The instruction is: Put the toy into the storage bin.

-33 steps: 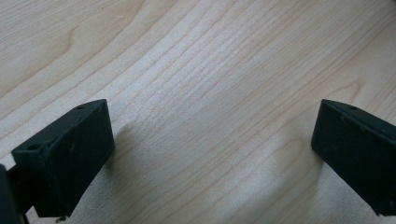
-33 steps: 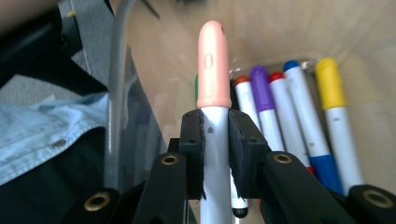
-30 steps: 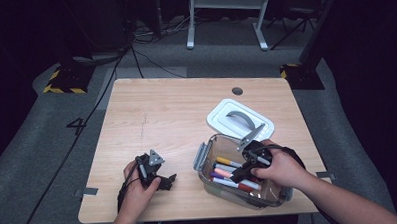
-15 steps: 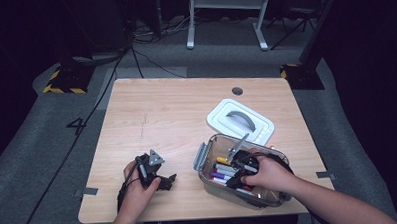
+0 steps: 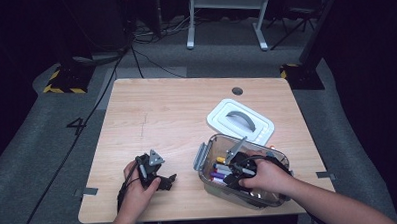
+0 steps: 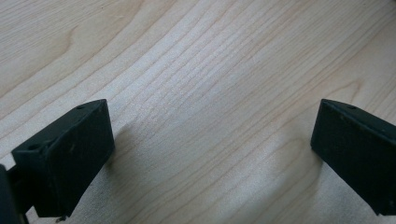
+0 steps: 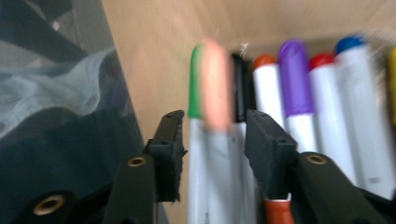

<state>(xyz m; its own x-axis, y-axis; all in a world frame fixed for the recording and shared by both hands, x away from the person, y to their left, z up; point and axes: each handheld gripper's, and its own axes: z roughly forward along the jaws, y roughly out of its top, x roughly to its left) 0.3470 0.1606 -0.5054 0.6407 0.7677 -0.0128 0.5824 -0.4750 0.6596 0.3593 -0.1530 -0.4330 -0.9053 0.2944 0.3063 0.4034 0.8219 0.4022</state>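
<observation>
A clear plastic box (image 5: pixel 249 200) at the table's front right holds several white markers (image 5: pixel 219 170) with coloured caps. My right gripper (image 5: pixel 233 173) is down inside it. In the right gripper view its jaws (image 7: pixel 214 140) have just been opening. A pink-capped marker (image 7: pixel 217 84) and a green-capped one (image 7: pixel 195 84) lie between them, and the pads stand slightly off both. My left gripper (image 5: pixel 169 180) rests on the table at the front left. Its jaws (image 6: pixel 212 154) are wide open over bare wood (image 6: pixel 210 70).
The box's white lid (image 5: pixel 240 121) with a grey handle lies on the table just behind the box. Purple (image 7: pixel 295 79), orange, red and blue capped markers lie beside my right jaws. The box's clear wall (image 7: pixel 56 93) is close on the left.
My right hand has sunk into the box and shifted a little to the left. The left hand has stayed put.
</observation>
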